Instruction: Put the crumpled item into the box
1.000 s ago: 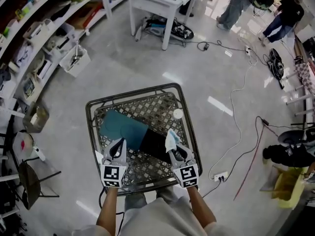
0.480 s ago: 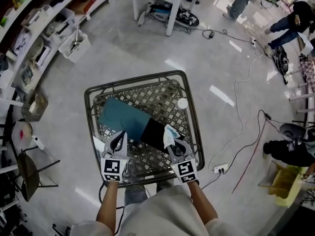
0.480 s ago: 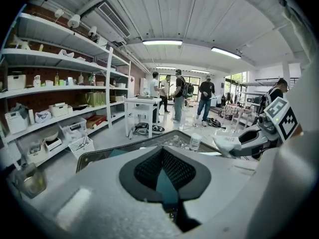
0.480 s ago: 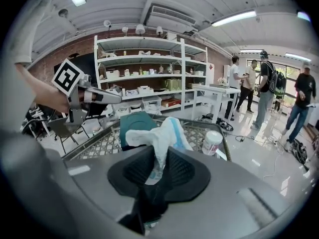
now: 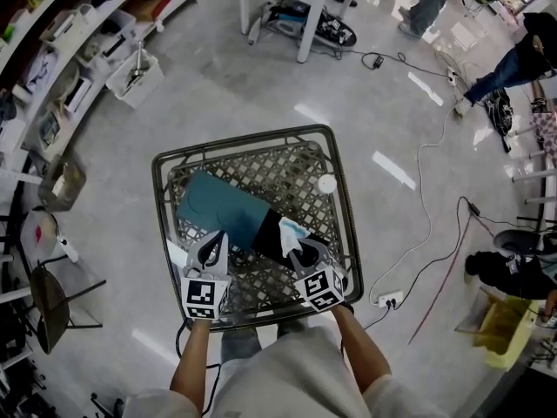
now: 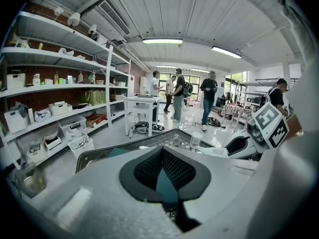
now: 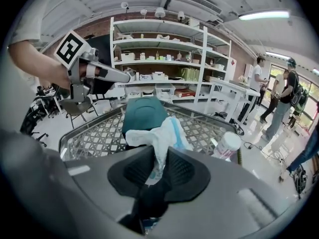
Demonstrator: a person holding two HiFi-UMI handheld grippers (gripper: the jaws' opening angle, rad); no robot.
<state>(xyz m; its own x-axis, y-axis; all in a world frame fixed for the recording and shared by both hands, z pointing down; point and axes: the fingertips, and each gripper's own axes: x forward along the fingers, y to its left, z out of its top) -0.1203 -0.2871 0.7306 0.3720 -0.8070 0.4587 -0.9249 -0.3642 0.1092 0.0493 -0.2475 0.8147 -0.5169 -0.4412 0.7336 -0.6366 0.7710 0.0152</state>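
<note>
Overhead, the right gripper (image 5: 300, 249) had its jaws clamped on the crumpled item (image 5: 293, 231), a white wad with a blue streak. In the head view the wad stuck out past the jaw tips over the black end of the box (image 5: 222, 216). That box, teal at its other end, lay on the metal mesh bench (image 5: 341, 225). The left gripper (image 5: 213, 238) sat near the box's near side, jaws closed on nothing. A white bottle (image 5: 327, 184) stood by the bench's right rim.
</note>
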